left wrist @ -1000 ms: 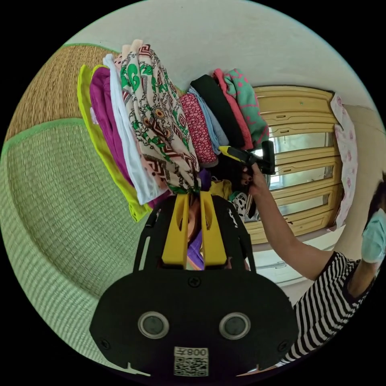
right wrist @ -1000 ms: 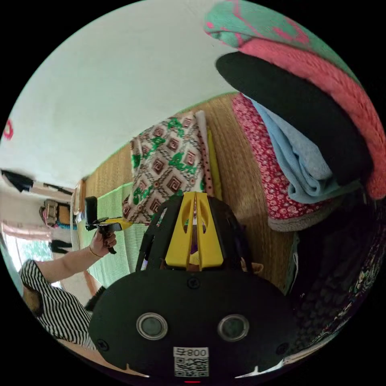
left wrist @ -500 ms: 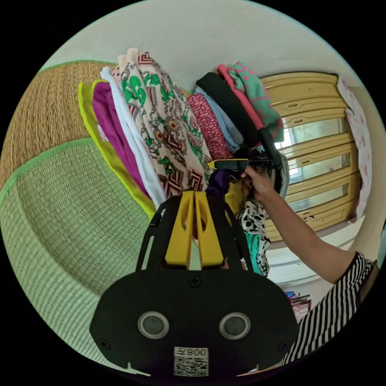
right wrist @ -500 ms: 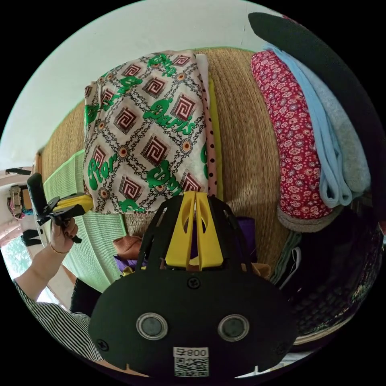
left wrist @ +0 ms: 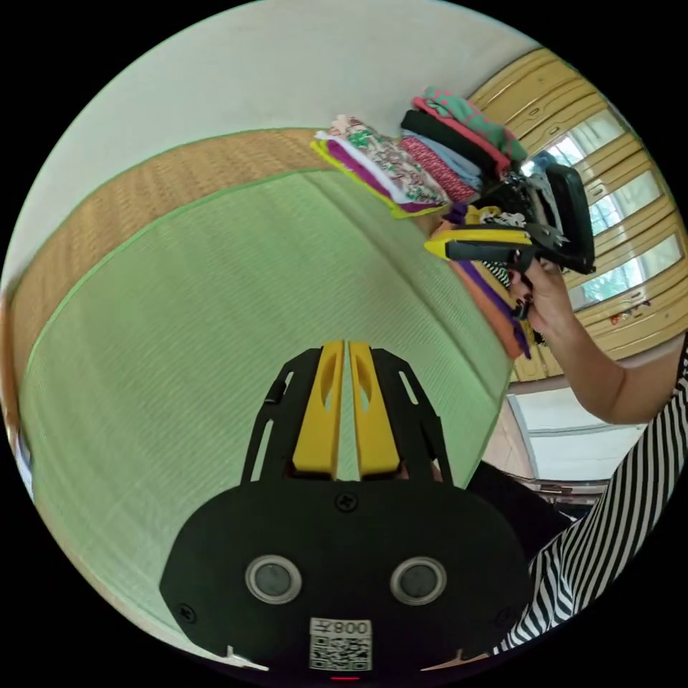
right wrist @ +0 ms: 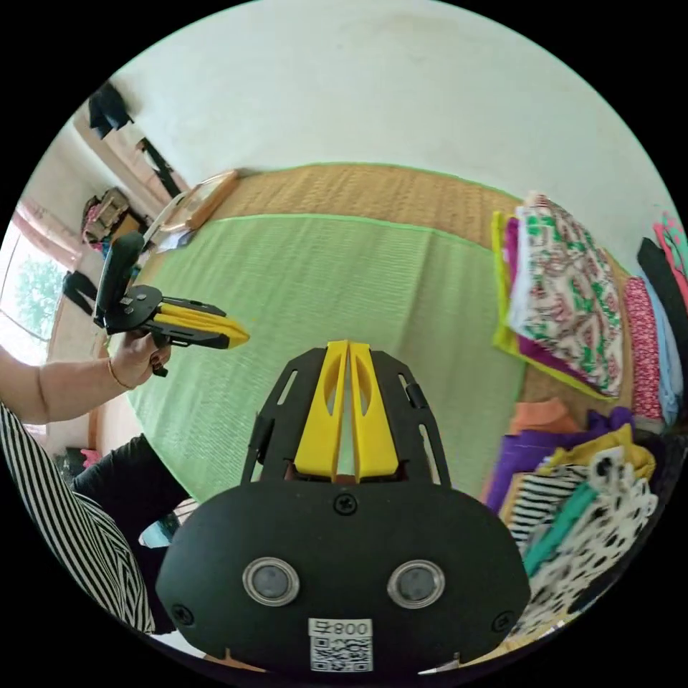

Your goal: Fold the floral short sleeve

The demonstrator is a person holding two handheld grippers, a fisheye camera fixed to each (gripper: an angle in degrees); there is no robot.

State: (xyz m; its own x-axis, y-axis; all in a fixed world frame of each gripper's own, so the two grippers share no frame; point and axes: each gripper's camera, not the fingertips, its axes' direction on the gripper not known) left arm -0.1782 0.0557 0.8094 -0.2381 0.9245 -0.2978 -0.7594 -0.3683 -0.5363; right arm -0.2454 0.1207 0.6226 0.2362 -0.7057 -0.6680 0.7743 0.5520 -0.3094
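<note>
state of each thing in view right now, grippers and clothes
left gripper: shut, holding nothing
right gripper: shut, holding nothing
patterned folded stack: folded, lying on the mat
second folded stack: folded, piled
unfolded clothes pile: loose, jumbled
green mat: bare in the middle

Right gripper view: the loose heap of clothes (right wrist: 588,516) is blurred and partly cut off by the picture's edge (individual garments cannot be told apart). The folded stack (right wrist: 566,301) hides its lower layers. Left gripper view: the far stacks (left wrist: 423,165) are too small to tell which pieces they hold.
</note>
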